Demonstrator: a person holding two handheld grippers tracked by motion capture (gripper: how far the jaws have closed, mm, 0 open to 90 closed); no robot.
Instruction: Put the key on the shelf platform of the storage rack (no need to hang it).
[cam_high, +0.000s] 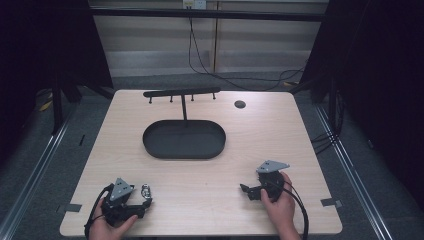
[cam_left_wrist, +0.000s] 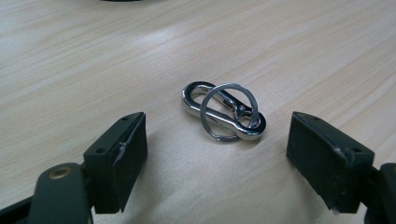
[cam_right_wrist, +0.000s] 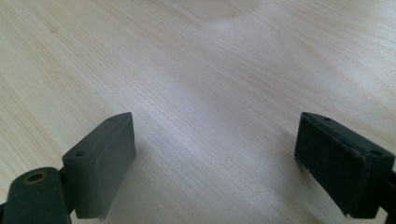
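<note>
A shiny metal carabiner with a key ring looped through it (cam_left_wrist: 224, 112) lies flat on the pale wooden table, just beyond the tips of my left gripper (cam_left_wrist: 217, 144), which is open with its jaws to either side of it. From above, the carabiner (cam_high: 145, 190) sits near the front left of the table beside my left gripper (cam_high: 142, 201), held in a hand. My right gripper (cam_high: 247, 191), also hand-held, rests at the front right with its jaws pointing left. In its own view my right gripper (cam_right_wrist: 215, 140) is open over bare wood.
A black oval tray (cam_high: 150, 145) sits mid-table. Behind it stands a black rack (cam_high: 182, 92) with several short pegs on a thin post. A round dark cable hole (cam_high: 240, 104) is at the back right. Cables hang beyond the far edge.
</note>
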